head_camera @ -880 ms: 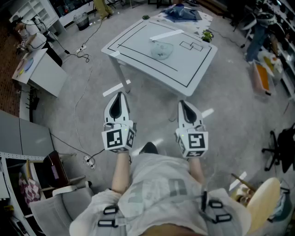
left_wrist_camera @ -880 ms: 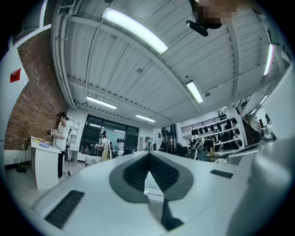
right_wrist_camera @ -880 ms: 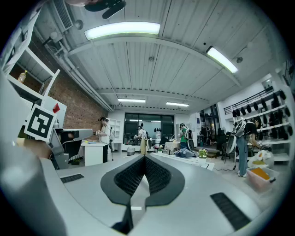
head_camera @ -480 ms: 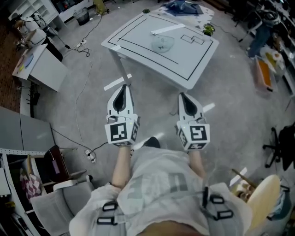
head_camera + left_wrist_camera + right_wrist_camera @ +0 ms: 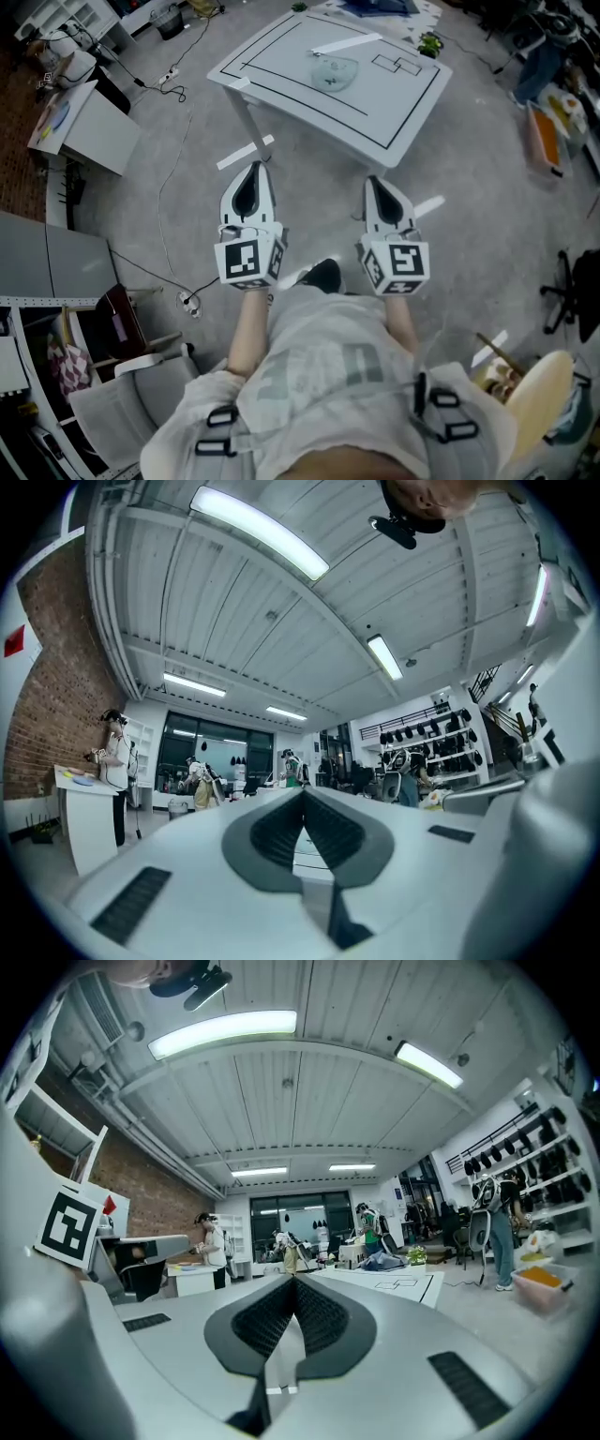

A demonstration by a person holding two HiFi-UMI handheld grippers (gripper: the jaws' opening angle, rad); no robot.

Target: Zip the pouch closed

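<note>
So we've taken another step toward the table (image 5: pixel 398 131); left gripper (image 5: pixel 254 169) and right gripper (image 5: pixel 374 182) both clenched empty, pouch (image 5: pixel 334 72) well ahead, zipping not started.

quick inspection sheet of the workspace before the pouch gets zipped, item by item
surface: white table with black outlines marked on it, ahead of the person.
job's things: translucent pouch lying flat on the table; zip state too small to tell.
clutter: white strip on the table beyond the pouch; small plant by the far right corner.
grippers: left hand-held gripper and right hand-held gripper both shut, empty, level, over the floor short of the table.
cables: cable across the floor at left; power strip nearer the person.
surroundings: grey floor, white cabinet at left, people working in the background.
</note>
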